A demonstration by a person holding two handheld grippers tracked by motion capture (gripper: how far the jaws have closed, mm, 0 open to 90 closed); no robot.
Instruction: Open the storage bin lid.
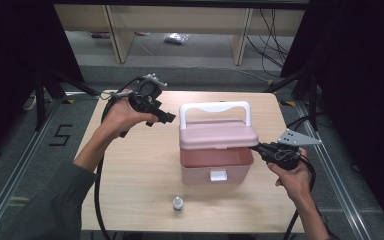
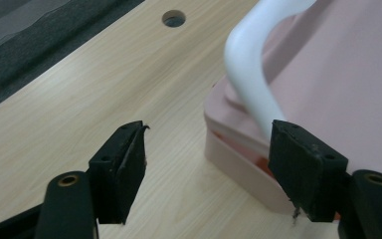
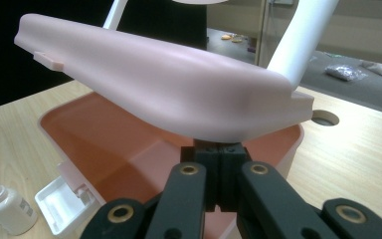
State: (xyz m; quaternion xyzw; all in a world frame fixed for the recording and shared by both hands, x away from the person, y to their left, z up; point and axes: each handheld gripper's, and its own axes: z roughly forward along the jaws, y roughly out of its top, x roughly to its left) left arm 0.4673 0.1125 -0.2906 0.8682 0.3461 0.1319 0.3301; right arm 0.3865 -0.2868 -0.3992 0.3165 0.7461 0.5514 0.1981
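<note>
a black "5" is marked on the grey floor left of the light wooden bench, which has a round hole near its far corner. the pink box sits mid-bench, white handle up, a small white bottle near the front edge. the right gripper, jaws together, props the lid's edge up from beneath. the left gripper hangs with jaws apart just left of the handle
</note>
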